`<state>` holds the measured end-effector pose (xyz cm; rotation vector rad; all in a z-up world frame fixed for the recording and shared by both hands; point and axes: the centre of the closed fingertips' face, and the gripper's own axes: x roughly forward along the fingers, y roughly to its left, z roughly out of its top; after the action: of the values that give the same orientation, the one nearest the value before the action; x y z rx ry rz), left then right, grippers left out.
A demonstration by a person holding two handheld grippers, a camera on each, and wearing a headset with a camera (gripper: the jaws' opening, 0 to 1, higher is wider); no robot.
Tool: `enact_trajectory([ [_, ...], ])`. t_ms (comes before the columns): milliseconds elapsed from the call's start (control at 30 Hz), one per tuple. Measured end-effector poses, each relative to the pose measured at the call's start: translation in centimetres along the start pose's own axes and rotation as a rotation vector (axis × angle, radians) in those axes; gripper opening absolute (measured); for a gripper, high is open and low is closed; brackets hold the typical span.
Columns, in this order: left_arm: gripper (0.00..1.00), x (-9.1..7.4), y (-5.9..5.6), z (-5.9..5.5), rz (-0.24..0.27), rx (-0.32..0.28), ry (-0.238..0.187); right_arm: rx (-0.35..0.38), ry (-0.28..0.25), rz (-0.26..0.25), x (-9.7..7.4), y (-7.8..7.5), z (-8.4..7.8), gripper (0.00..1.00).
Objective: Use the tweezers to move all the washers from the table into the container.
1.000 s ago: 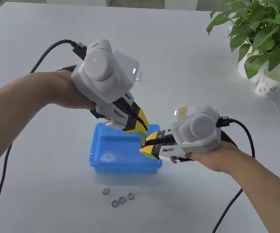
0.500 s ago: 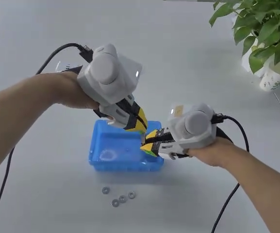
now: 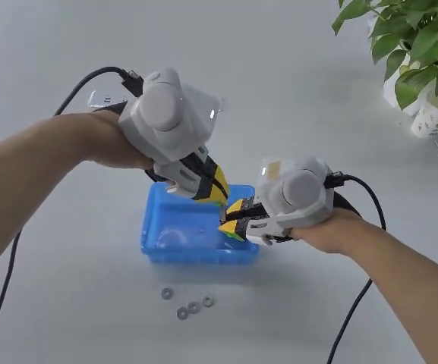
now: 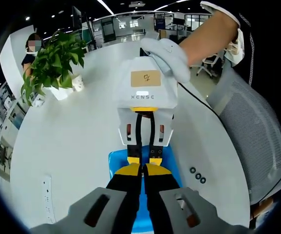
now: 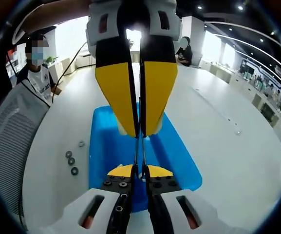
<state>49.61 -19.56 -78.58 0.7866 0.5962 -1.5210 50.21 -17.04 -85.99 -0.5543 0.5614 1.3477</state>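
- Left gripper [image 3: 220, 199] and right gripper [image 3: 234, 220] are staying tip to tip, both pinching narrowly on the slim metal tweezers [image 5: 140, 152].
- Both are hovering over the blue plastic container [image 3: 196, 256], barely shifting since a second ago.
- Small metal washers [image 3: 193, 307] are still lying on the grey table [image 3: 67, 303] just beside it, so I judge that the tweezers are still being handed over and collection is waiting.

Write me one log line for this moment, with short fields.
left gripper: shut on tweezers | right gripper: shut on tweezers | place: over blue container | washers: four on table
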Motion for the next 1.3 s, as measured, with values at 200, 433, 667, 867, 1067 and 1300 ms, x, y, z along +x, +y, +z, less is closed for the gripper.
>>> enact_trajectory([
  [200,0.05,0.0,0.0,-0.3,0.006,0.002,0.006,-0.014,0.017,0.001,0.1,0.0,-0.2,0.1],
  [433,0.05,0.1,0.0,-0.2,0.005,0.005,0.004,-0.025,0.029,-0.003,0.0,-0.1,-0.2,0.11],
  [667,0.05,-0.1,0.0,-0.2,0.008,0.008,0.007,-0.031,0.035,-0.008,-0.3,-0.2,-0.2,0.11],
  [867,0.05,-0.4,-0.1,0.1,0.008,0.014,0.008,-0.032,0.032,-0.01,-0.6,-0.1,0.0,0.11],
  [1067,0.05,-1.1,-0.1,0.7,0.02,0.016,0.007,-0.038,0.021,-0.022,-1.2,-0.1,0.6,0.11],
  [1300,0.05,-2.0,-0.6,1.8,0.033,0.015,0.009,-0.046,-0.002,-0.031,-2.2,0.3,1.7,0.11],
])
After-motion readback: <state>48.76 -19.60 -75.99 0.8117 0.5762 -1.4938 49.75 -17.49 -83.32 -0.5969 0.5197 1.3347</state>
